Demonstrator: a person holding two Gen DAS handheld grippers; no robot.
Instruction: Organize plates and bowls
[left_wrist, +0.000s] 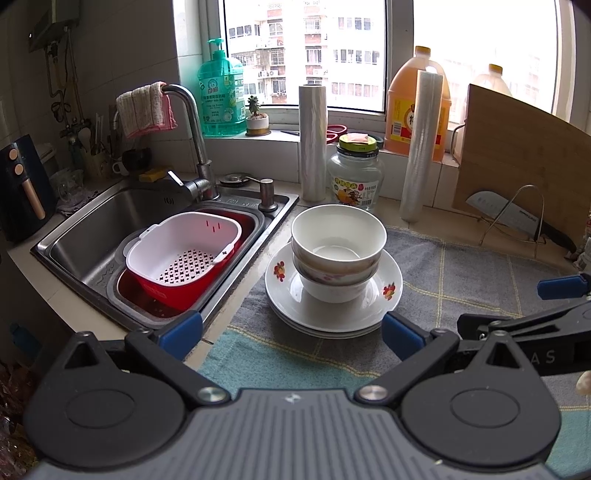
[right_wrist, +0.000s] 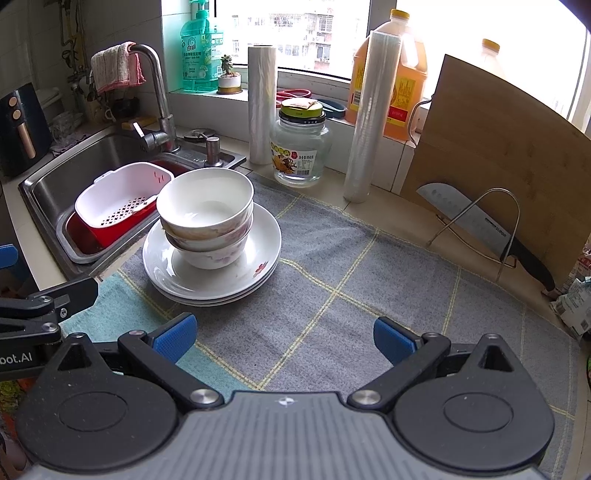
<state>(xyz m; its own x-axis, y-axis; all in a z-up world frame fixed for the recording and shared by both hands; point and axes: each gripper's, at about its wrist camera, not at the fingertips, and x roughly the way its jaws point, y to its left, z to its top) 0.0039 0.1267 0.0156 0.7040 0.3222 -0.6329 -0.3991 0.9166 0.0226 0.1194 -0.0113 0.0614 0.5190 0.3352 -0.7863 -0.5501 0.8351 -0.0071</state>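
White bowls (left_wrist: 338, 254), nested on stacked plates (left_wrist: 332, 314) beside the sink (left_wrist: 92, 236), lie straight ahead of your left gripper (left_wrist: 291, 332); your right gripper (right_wrist: 284, 339) sits farther right. Both are released, empty.

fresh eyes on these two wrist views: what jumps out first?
The stack of bowls nested on the stacked plates, sitting on the grey checked cloth right beside the sink. Next, the white colander in its red basin inside the sink, and the knife propped on a wire rack against the cutting board at right. Both the left gripper and right gripper are open, holding nothing.
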